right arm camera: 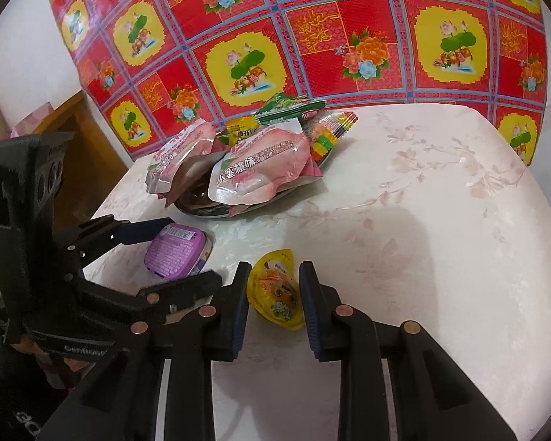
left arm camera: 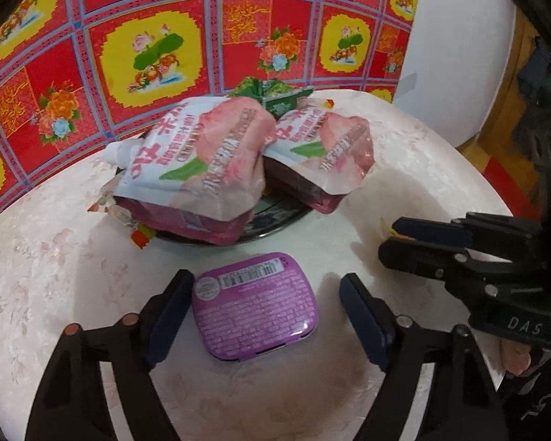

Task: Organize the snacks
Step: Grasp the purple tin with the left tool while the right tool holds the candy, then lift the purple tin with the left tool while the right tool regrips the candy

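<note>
A purple tin [left arm camera: 255, 305] lies label side up on the white table, between the fingers of my left gripper [left arm camera: 266, 281]. The left pad sits close against the tin's side and the right pad stands clear of it, so this gripper is open. In the right wrist view the tin [right arm camera: 176, 253] shows inside the left gripper [right arm camera: 189, 251]. My right gripper [right arm camera: 274, 268] is shut on a small yellow jelly packet [right arm camera: 275, 290] just above the tabletop. It is also in the left wrist view, where the right gripper [left arm camera: 389, 239] has its jaws close together.
A dark plate [left arm camera: 275, 220] behind the tin holds two pink peach pouches [left arm camera: 209, 169] [left arm camera: 323, 154], a green packet [left arm camera: 272, 92] and a colourful gummy pack [right arm camera: 327, 136]. A red floral sheet [right arm camera: 349, 36] covers the wall behind. The table edge [right arm camera: 532, 220] curves down on the right.
</note>
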The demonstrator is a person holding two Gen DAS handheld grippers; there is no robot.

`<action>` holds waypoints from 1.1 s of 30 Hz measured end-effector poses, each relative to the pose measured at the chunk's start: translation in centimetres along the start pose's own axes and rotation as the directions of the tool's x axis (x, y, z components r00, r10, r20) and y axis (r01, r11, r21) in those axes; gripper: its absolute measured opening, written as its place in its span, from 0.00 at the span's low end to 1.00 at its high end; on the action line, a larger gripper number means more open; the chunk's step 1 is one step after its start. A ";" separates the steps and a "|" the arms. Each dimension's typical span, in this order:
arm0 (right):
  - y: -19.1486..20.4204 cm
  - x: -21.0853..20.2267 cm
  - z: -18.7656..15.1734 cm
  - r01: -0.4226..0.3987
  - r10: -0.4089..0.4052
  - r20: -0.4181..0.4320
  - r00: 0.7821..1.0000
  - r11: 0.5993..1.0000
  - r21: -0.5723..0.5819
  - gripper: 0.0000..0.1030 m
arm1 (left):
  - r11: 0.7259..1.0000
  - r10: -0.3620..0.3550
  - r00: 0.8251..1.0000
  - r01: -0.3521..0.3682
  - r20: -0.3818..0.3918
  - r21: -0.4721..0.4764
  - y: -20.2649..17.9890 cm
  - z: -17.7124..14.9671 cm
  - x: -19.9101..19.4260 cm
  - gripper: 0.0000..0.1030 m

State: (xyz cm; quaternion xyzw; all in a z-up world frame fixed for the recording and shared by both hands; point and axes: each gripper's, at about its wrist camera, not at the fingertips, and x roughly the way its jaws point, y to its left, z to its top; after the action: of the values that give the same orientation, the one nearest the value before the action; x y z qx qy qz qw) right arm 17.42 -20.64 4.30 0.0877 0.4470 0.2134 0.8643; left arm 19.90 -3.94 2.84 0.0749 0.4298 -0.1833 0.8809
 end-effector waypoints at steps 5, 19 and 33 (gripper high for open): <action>-0.2 0.0 0.0 -0.007 0.007 0.000 1.000 1.000 0.006 0.28 | 0.999 0.020 1.000 -0.020 0.010 -0.030 0.6 -0.1 -0.4 0.67; -0.2 -0.1 0.0 -0.013 0.013 -0.004 1.000 1.000 0.010 0.28 | 0.995 0.100 0.995 -0.101 0.019 0.021 -0.5 -1.4 -1.9 0.65; 0.6 0.0 -0.1 0.004 -0.004 -0.011 1.000 0.999 -0.039 0.28 | 0.976 0.197 0.979 -0.190 0.056 -0.106 -0.2 -8.4 -6.4 0.65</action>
State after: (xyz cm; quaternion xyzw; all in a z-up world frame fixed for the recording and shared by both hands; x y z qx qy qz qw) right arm 17.14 -20.08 4.44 0.0689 0.4478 0.2208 0.8637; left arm 10.11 -0.05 2.67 0.0660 0.3997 -0.0771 0.9110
